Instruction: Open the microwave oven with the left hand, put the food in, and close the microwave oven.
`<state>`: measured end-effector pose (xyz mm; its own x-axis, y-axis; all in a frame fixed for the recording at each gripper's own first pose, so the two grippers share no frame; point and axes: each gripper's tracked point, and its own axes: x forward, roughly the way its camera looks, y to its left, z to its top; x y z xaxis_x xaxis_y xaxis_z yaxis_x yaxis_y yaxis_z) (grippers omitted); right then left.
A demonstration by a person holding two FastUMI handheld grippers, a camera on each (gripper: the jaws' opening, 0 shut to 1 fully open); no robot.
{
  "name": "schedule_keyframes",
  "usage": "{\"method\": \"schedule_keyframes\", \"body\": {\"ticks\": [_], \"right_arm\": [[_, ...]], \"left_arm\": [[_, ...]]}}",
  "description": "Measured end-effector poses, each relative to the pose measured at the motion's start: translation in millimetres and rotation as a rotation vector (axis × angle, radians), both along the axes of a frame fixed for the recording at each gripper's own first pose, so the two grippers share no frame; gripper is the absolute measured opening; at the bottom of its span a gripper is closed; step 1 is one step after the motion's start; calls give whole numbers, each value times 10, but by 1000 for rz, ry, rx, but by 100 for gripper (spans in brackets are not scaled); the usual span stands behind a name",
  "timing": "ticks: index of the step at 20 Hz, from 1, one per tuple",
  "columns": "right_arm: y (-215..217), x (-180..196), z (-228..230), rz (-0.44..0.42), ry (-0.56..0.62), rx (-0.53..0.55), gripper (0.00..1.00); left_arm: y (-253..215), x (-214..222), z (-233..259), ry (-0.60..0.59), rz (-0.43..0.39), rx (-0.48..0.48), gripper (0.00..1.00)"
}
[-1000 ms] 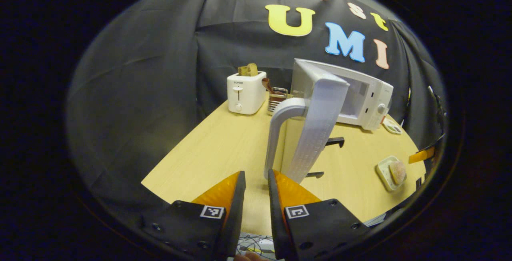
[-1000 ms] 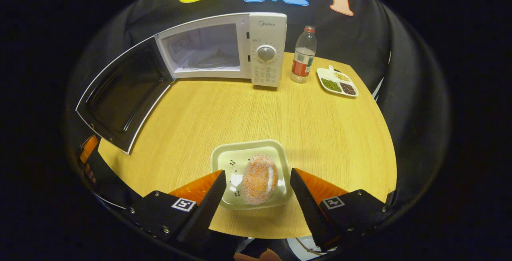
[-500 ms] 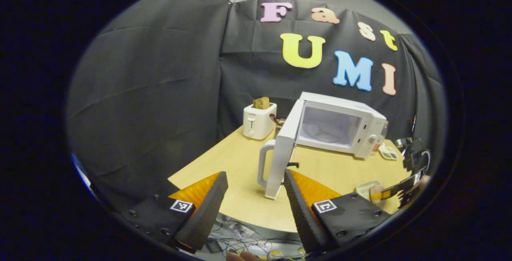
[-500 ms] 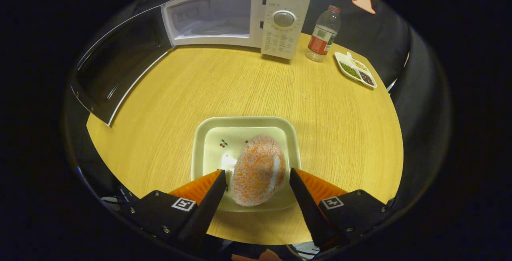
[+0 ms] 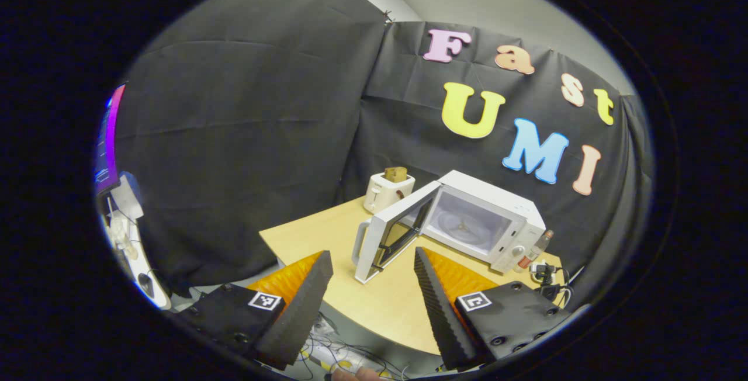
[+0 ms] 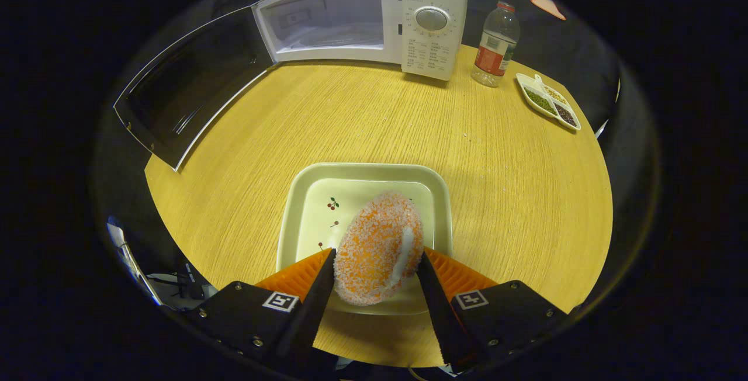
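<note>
The white microwave oven point(image 6: 362, 21) stands at the far edge of the round pale-wood table point(image 6: 497, 194), its dark-windowed door point(image 6: 187, 97) swung wide to its left and the cavity bare. In front of it, near the table's near edge, the orange sugar-crusted bun point(image 6: 378, 249) lies on a square cream plate point(image 6: 304, 194). The right gripper point(image 6: 374, 279) pinches the bun — a finger against each flank. Beside the microwave's control panel stand a clear plastic bottle point(image 6: 495, 45) and a small divided dish of beans point(image 6: 548, 101).

In the left gripper view the left gripper point(image 5: 374, 287) hangs spread, holding nothing, well back from the microwave point(image 5: 485, 226) — a white toaster point(image 5: 387, 189) sits behind its door.
</note>
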<state>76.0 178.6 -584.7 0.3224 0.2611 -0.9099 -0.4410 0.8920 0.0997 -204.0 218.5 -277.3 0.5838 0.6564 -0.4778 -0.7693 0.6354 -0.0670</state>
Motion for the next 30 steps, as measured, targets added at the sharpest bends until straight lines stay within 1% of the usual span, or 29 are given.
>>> {"method": "schedule_keyframes", "body": {"ticks": [1, 2, 4, 6, 8, 9, 11, 13, 15, 17, 18, 20, 22, 24, 26, 28, 30], "right_arm": [[2, -4, 3, -1, 3, 13, 75], [1, 2, 1, 7, 4, 22, 75], [-13, 39, -1, -3, -3, 33, 64], [-8, 41, 31, -12, 1, 48, 64], [-30, 88, 75, -22, -5, 44, 64], [-18, 100, 105, -25, -6, 47, 64], [14, 121, 202, -40, -21, 49, 64], [60, 131, 330, -56, -47, 41, 64], [167, 121, 471, -80, -72, 42, 64], [321, 105, 647, -108, -102, 56, 64], [423, 97, 743, -123, -115, 78, 64], [617, 59, 922, -146, -127, 115, 64], [784, 49, 1115, -159, -149, 150, 64], [947, 91, 1247, -149, -167, 170, 64], [1108, 156, 1316, -140, -165, 183, 64], [1308, 302, 1385, -168, -167, 230, 64], [1488, 468, 1387, -177, -164, 260, 64]], "left_arm": [[-69, -127, 84, 16, 30, 20, 88], [-128, -250, 157, 26, 56, 34, 88], [-298, -394, 246, 40, 78, 36, 88], [-324, -539, 364, 47, 96, 70, 88], [-337, -606, 439, 34, 97, 80, 93], [-322, -632, 476, 26, 95, 84, 88], [-278, -732, 561, 14, 80, 102, 88], [-206, -851, 642, 20, 47, 137, 88], [-96, -988, 749, 30, 5, 179, 88], [-24, -1050, 801, 17, -49, 193, 89], [24, -1069, 817, 1, -76, 194, 98], [137, -1097, 792, -24, -130, 180, 93], [283, -1139, 744, -16, -158, 161, 88], [413, -1161, 875, -48, -172, 183, 88], [591, -1181, 941, -71, -159, 192, 88], [699, -1163, 909, -89, -134, 162, 87], [747, -1083, 823, -95, -127, 121, 93]]}}
